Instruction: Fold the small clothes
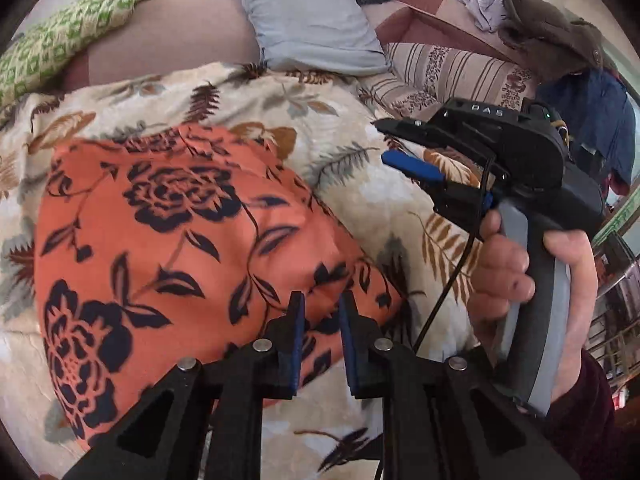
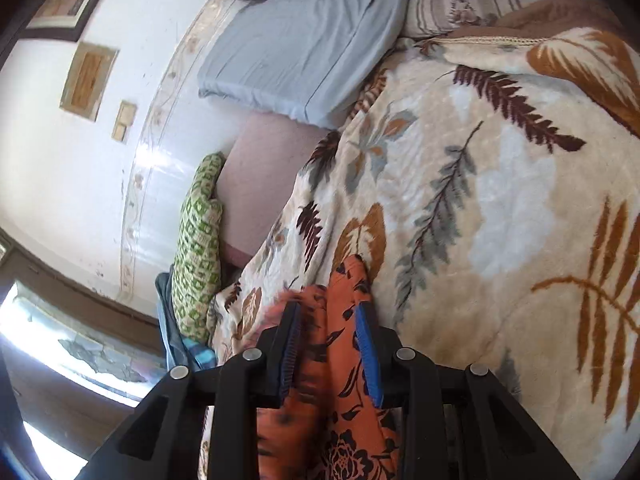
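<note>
An orange garment with a dark floral print [image 1: 168, 236] lies spread on the leaf-patterned blanket [image 1: 380, 208]. My left gripper [image 1: 322, 304] is open, its jaws a little apart just above the garment's near right edge, holding nothing. My right gripper [image 1: 394, 148] shows at the right of the left wrist view, held in a hand above the blanket, jaws apart. In the right wrist view my right gripper [image 2: 328, 312] is open, and the orange garment [image 2: 340, 400] hangs bunched between the fingers without being pinched.
A light blue pillow [image 1: 312, 16] and a striped cushion [image 1: 452, 72] lie at the far end of the bed. A green patterned cloth [image 1: 60, 44] lies far left. A pile of clothes [image 1: 560, 48] sits at the right. A white wall [image 2: 80, 168] borders the bed.
</note>
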